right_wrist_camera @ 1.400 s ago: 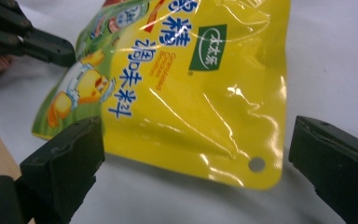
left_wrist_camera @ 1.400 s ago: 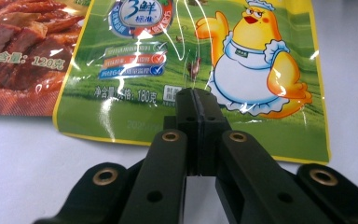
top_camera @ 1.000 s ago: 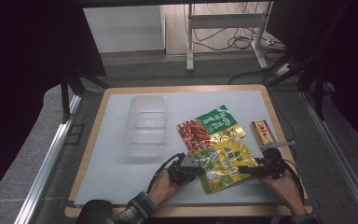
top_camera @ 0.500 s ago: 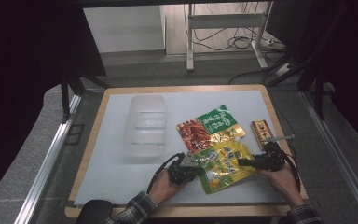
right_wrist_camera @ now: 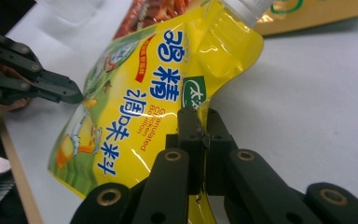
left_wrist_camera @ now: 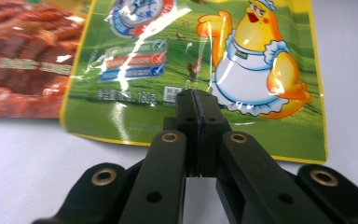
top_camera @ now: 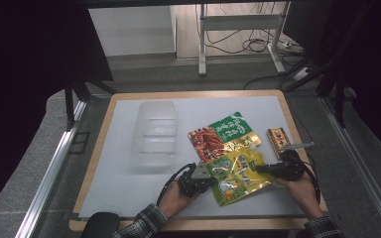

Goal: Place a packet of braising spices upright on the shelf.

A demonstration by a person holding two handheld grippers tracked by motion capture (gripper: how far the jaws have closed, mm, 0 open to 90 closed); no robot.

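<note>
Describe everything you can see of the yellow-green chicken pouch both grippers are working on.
The yellow-green pouch is a glossy, crinkled plastic bag printed with a cartoon chicken in a white apron, a green field and bold blue and red lettering. It lies near the front of the white table, overlapping the red-and-green packet behind it. The left gripper is shut on its bottom edge; the right gripper, whose jaws have just been closing, pinches the opposite yellow side, which bulges upward.

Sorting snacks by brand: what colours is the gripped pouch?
Yellow and green pouch, clearest in right gripper view.
</note>
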